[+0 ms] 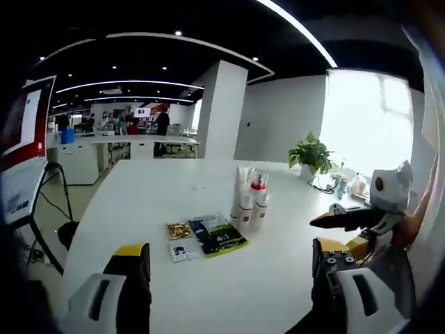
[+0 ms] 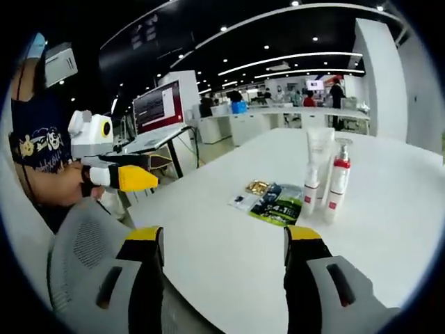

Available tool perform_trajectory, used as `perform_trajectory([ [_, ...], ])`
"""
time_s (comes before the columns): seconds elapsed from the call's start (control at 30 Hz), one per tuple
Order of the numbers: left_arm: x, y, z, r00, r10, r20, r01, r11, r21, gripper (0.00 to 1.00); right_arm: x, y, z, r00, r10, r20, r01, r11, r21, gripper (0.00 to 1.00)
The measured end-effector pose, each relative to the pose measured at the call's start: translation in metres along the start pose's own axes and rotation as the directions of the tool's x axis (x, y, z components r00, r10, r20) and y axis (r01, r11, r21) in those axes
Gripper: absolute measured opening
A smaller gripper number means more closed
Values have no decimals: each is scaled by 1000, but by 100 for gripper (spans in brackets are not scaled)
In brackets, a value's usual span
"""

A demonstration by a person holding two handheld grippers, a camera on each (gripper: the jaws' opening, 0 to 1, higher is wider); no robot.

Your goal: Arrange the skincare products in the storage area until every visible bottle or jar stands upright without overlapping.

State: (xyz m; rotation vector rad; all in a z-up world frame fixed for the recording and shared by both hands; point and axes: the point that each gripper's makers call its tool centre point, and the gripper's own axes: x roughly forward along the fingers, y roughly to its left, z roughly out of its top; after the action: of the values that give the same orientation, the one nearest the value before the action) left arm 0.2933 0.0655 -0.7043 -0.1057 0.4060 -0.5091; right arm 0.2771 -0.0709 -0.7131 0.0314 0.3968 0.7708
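Bottles already stand upright in a tight cluster on the table, possibly touching; flat sachets lie beside them. Both grippers, left and right, hover empty with jaws apart.

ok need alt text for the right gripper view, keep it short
A cluster of upright white skincare bottles, one with a red pump collar, stands on a long white table beside flat sachets, the largest dark green. The right gripper, yellow-tipped and black, frames the foreground with its jaws apart; the left gripper, also yellow-tipped, hangs off the table's near left edge, held by a person.
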Motion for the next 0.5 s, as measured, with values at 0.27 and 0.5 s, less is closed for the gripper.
perform_trajectory([
  [0.27, -4, -28, -22, 1000, 19, -13, -16, 984, 175, 91, 1, 1, -1, 1000, 7, -12, -7, 1000, 4, 65],
  [0.5, -8, -13, -16, 999, 48, 15, -50, 993, 108, 85, 1, 5, -1, 1000, 18, -11, -18, 1000, 5, 55],
])
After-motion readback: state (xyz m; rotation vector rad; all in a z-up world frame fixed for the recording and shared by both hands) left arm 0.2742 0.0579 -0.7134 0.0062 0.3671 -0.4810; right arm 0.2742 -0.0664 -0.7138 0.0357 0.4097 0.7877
